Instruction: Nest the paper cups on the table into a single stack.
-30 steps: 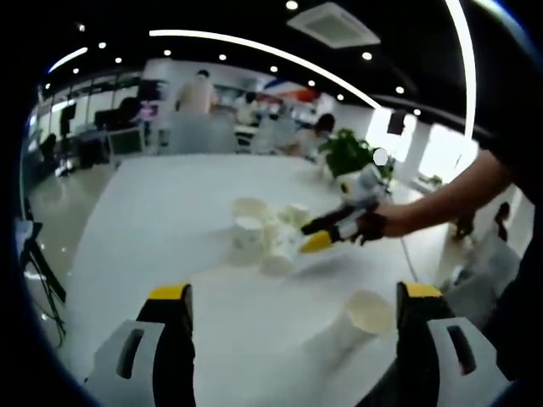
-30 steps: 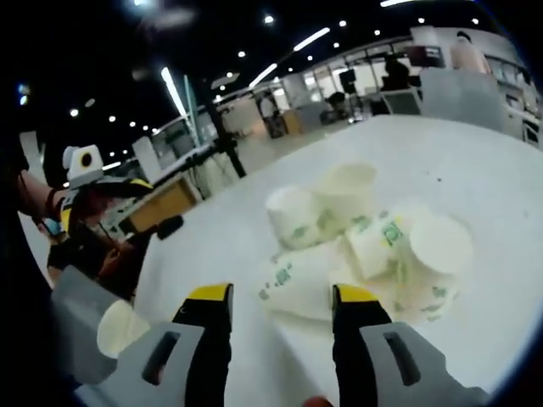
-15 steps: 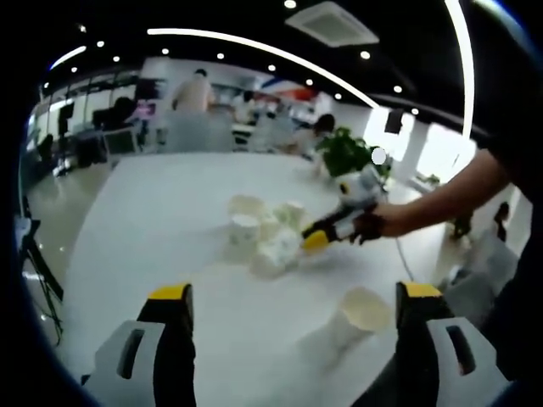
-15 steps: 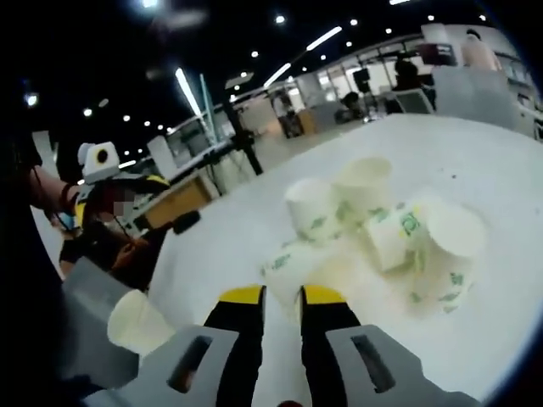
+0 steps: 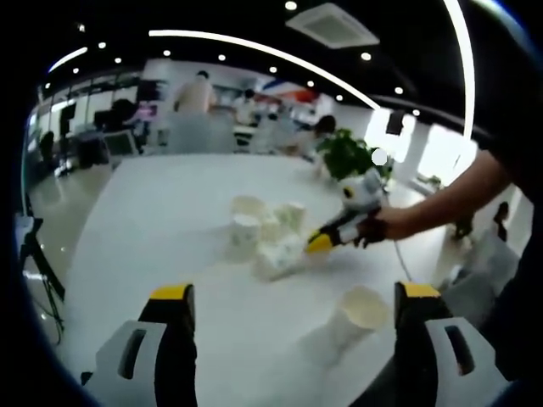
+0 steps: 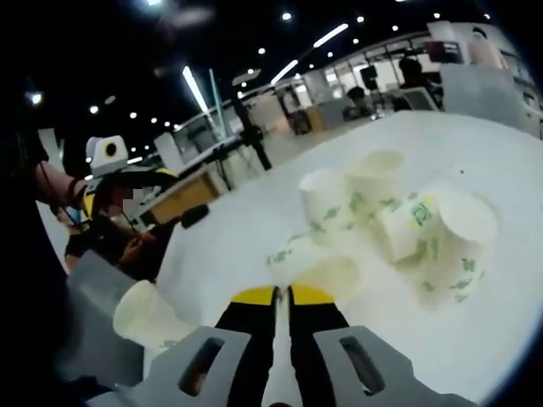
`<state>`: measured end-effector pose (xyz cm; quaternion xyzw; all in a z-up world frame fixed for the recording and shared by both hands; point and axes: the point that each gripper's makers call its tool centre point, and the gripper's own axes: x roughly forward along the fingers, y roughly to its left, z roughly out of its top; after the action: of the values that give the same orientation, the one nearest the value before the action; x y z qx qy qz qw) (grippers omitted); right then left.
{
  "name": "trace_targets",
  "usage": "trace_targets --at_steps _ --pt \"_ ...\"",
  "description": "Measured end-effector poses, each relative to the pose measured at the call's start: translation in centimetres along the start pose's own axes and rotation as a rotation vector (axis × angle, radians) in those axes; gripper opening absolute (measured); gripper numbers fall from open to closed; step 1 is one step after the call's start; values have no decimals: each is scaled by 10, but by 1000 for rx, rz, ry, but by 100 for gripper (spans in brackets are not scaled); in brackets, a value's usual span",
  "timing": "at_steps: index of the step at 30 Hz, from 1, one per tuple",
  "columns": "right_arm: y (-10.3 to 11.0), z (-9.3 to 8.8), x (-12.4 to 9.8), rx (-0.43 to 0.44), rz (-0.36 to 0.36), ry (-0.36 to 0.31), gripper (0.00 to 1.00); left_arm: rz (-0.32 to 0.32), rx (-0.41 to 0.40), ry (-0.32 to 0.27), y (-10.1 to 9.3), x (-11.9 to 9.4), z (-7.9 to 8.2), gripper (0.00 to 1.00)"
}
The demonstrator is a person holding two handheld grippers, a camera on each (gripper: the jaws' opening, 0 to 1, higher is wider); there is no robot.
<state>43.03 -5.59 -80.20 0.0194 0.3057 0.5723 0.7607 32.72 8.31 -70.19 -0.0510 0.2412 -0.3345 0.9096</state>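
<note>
The right gripper (image 6: 282, 294) pinches the rim of a tipped paper cup (image 6: 316, 266), body running toward 12 o'clock. The left gripper (image 5: 291, 298), spread, brackets an upright cup (image 5: 356, 314) at 3 o'clock.

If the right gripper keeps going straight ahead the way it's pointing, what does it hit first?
Probably the tipped-over paper cup lying just beyond the right gripper, ahead of the cup cluster; depth is uncertain.

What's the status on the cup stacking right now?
Left hand-held gripper open, beside a lone white paper cup. Right hand-held gripper shut on tipped white paper cup. Cluster of printed paper cups unstacked.
</note>
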Motion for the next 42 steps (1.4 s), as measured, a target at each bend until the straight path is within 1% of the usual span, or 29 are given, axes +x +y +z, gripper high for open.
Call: trace_targets --at_steps 6,8,9,16,18,26,32,38,42 --pt "3 -2 -1 2 4 3 0 -14 6 0 -4 -1 -1 98" --pt "6 -1 -1 -4 9 3 0 -14 13 12 -4 -3 -3 96" --pt "7 -1 -1 -7 12 2 0 -17 3 13 -5 -3 -4 96" --pt "14 -3 -3 -42 24 14 0 -14 3 14 -4 -5 -5 96" --pt "16 -4 -4 -55 26 25 0 -16 6 10 -5 -5 -4 96" --pt "20 -1 -10 -85 26 30 0 -21 10 0 -6 -3 -1 96" --pt "20 5 -21 -112 8 35 0 -17 7 -2 -5 -2 0 97" --pt "22 8 -36 -107 -8 39 0 -23 12 -2 -6 0 1 97" --pt "26 9 -46 -109 -16 44 0 -26 12 -18 -5 2 5 97"
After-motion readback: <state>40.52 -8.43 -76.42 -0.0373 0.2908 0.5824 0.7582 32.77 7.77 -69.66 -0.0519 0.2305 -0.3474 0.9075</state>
